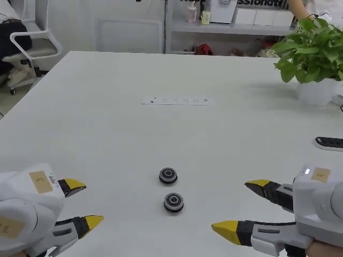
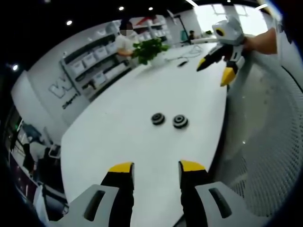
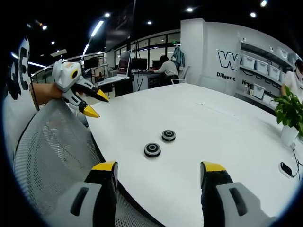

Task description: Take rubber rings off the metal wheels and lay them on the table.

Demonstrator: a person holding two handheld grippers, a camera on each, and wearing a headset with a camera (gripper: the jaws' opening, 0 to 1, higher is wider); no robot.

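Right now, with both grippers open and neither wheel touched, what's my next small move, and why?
Probably ease the right gripper in toward the nearer wheel to steady it. Both it and the farther wheel sit untouched on the table, dark rings apparently still on, and the left gripper, jaws open too, hangs well short of them.

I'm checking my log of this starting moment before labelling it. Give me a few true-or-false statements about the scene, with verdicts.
1. The near wheel and the far wheel lie on the table, apart from each other. True.
2. The left gripper holds a wheel. False: it is open and clear of both.
3. The right gripper is open. True.
4. The potted plant stands at the near left. False: it stands at the far right.
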